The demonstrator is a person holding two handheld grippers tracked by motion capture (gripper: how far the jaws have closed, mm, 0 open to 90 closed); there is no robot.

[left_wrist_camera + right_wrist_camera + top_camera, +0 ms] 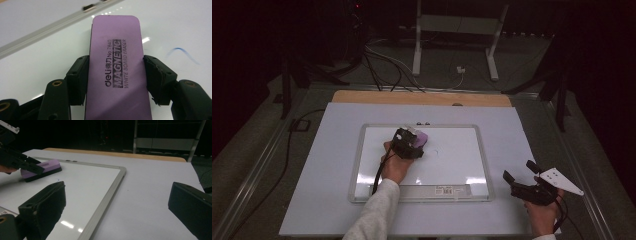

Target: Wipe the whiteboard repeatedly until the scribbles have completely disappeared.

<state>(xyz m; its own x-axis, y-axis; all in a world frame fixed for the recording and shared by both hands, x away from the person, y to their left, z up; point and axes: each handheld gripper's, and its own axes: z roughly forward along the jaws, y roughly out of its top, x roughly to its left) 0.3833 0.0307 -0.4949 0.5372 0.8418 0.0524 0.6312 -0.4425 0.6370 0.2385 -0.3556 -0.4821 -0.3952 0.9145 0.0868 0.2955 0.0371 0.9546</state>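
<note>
Gripping: the left tool (116, 75) pinches a purple eraser (117, 67) by its two long sides, one black jaw on each side.
Writing: the eraser's top reads "deli", some characters, "No.7840", "MAGNETIC" and "WHITE BOARD ERASER", all running along its length.
Axis: in the left gripper view the eraser's long axis runs straight away from the tool, its rounded far end toward the board's metal frame.
Place: the eraser lies flat on the whiteboard (452, 165), in its upper left part in the high view, near the top edge.
Mark: a short blue stroke (183, 52) sits on the board just beside the eraser.
Sticker: a label on the board's lower rail (444, 190), too small to read.
Right tool (519, 172): jaws spread wide, holding nothing, over the white table (512, 130) to the right of the board.
</note>
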